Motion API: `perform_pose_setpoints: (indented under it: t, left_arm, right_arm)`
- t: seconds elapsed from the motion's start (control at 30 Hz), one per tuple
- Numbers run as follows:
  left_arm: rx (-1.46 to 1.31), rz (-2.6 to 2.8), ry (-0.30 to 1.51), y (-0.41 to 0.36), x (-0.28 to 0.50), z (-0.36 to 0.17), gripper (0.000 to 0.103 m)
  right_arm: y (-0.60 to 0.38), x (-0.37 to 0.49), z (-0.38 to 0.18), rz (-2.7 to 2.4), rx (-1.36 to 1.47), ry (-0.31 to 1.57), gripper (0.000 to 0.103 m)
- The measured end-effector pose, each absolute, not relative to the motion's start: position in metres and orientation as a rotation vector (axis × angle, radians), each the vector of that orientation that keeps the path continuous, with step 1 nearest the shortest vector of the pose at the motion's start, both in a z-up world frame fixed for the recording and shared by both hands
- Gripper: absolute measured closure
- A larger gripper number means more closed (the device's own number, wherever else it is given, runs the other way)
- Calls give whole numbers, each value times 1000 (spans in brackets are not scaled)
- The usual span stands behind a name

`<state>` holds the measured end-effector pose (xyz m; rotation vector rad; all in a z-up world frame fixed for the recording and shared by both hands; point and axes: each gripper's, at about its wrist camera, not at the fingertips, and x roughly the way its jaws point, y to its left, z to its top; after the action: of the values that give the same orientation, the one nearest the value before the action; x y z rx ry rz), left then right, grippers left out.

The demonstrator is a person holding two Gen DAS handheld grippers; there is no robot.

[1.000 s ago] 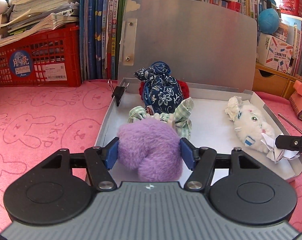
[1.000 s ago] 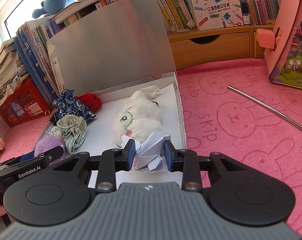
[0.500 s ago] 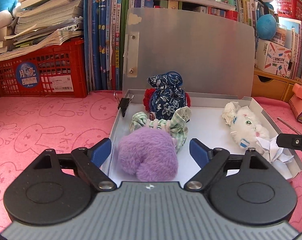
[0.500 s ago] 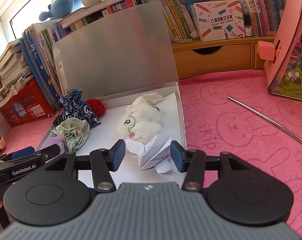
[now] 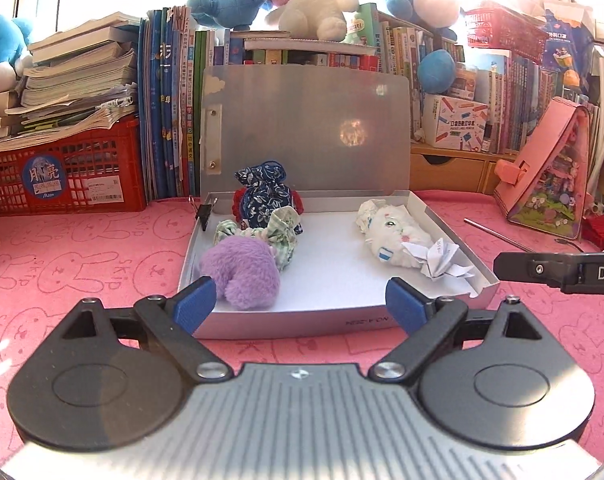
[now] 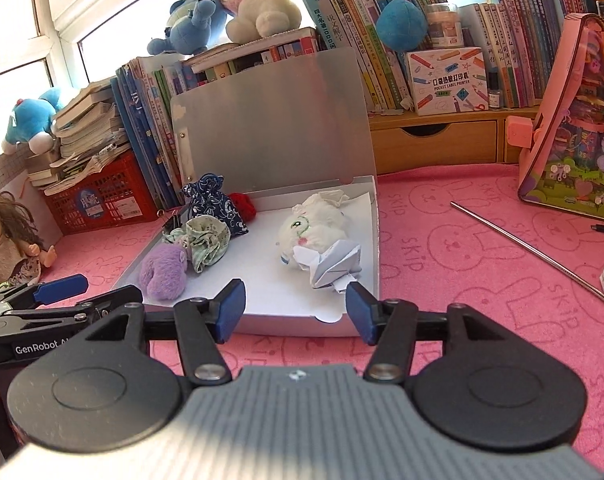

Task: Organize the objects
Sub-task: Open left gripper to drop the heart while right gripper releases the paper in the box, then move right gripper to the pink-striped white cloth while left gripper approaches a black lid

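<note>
Purple plush [image 5: 241, 274] sits inside the box [image 5: 334, 322], so we back both empty, wide-open tongs [image 5: 299, 306] [image 6: 295, 310] straight off its front wall.

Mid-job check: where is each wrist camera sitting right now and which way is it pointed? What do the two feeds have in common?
Left wrist: behind the open left tongs, low over the pink mat, facing the white box; the right tool's tip shows at right.
Right wrist: behind the open right tongs, facing the box's right half; the left tool shows lower left.
Shared: purple plush, white plush, folded paper.
</note>
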<state>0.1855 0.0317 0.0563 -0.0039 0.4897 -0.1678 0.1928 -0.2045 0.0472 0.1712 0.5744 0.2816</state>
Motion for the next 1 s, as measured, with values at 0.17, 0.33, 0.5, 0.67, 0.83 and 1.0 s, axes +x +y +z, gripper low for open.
perform_pose_setpoints:
  t: [0.17,0.33,0.5,0.67,0.83,1.0]
  left_arm:
    - [1,-209,503,29,149,47,9]
    - [12,-220,525,30,122,34,9]
    - [22,-224,545,30,101,23,9]
    - [20,-241,555,31,84,9,9]
    - [19,-231,573,31,77,-5,9]
    - [-2,-230,581,32,75,-10,9]
  right_arm:
    - [-202,153,47,309,128,536,31]
    - [-201,116,40,333,98,516,30]
    - [-195,79,32,346,39,492,29]
    - [-192,43,27,372,23,467,26]
    - [-178,10,15,381,-42,448,25]
    - [-166,-12,0,393,-102,441,24]
